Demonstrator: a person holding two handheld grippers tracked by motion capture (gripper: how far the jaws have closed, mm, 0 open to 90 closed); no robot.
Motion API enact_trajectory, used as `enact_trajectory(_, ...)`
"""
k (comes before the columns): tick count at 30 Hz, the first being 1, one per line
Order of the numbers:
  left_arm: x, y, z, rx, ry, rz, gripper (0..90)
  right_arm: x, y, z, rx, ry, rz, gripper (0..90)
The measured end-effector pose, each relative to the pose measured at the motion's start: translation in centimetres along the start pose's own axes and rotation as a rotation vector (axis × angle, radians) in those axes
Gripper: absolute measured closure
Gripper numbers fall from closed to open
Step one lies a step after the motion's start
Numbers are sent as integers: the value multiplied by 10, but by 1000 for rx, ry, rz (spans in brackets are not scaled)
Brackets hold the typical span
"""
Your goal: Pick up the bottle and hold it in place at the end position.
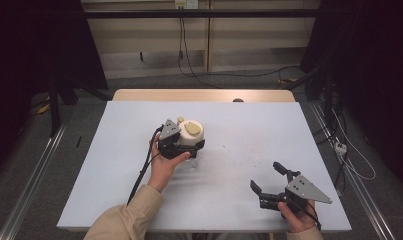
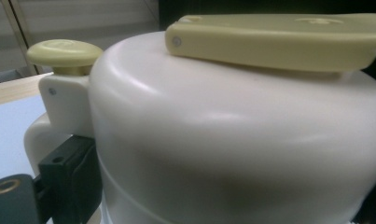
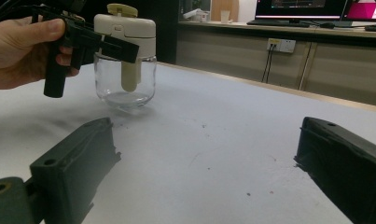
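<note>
- Left tongs (image 1: 186,145) were clamped around the cream lid (image 2: 232,135) of a glass jar (image 3: 125,86), one black jaw pressed to each side of the lid, as the high view and the right gripper view showed
- Jar stood upright on the pale bench (image 1: 239,130), left of its middle, its clear body resting on the surface in the right gripper view
- Pale yellow flap (image 2: 279,39) lay flat across the top of the lid, with a round yellow knob (image 2: 64,53) just beside it on a white bracket
- Person's left hand (image 1: 165,167) gripped the left tool from behind, a tan sleeve (image 1: 129,215) entering from the bottom edge
- Right tongs (image 1: 269,180) hung wide apart with nothing between them, near the front right of the bench and well apart from the jar
- Right hand (image 1: 299,217) held that tool low, its grey three-cornered plate (image 1: 306,189) facing up
- Small dark specks (image 3: 248,193) dotted the bench between the right jaws
</note>
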State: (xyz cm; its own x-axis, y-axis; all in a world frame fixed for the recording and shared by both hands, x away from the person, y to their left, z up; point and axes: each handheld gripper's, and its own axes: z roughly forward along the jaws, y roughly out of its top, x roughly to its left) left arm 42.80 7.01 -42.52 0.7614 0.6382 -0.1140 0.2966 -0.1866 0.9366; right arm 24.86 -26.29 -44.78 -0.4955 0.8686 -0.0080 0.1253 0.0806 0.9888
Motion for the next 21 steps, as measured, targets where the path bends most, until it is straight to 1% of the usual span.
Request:
enact_trajectory(2,-1,0,2,-1,2,-6,65,0,0,0,0,2,1,41)
enact_trajectory(6,-1,-1,7,14,-2,3,65,0,0,0,3,1,4,42)
enact_trajectory(8,-2,-1,9,14,-3,-2,65,-1,0,-1,0,1,3,42)
enact_trajectory(16,-3,2,16,-1,-5,-14,65,-2,-1,-1,2,-2,9,42)
enact_trajectory(21,-3,2,22,0,-3,-11,65,-2,-2,-2,2,-5,9,42)
